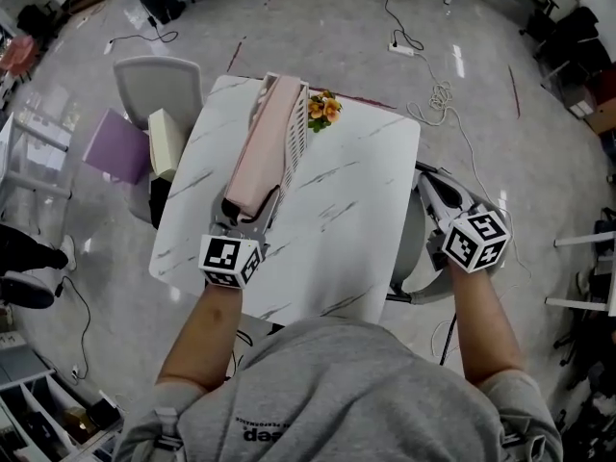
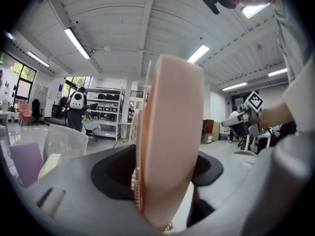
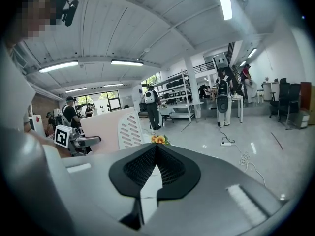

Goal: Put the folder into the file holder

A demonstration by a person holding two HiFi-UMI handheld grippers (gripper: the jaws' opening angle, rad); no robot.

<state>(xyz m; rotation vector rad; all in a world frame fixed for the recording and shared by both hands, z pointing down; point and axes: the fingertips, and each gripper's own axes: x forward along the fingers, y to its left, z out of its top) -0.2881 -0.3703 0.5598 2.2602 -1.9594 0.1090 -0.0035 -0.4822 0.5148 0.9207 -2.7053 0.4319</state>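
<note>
The thick pink folder [image 1: 262, 147] is found seated in the white slotted file holder [image 1: 298, 123], upper centre, hence left tongs [image 1: 250, 216] spread around it; right tongs [image 1: 425, 183] pressed together, idle.

A pink folder [image 1: 265, 147] lies in a white file holder [image 1: 296, 133] on our marbled bench [image 1: 356, 191], orange flowers [image 1: 323, 109] by its far end. Our left tool [image 1: 245, 218] is at the folder's near end; our right tool [image 1: 430, 189] hangs past the bench's right edge.
</note>
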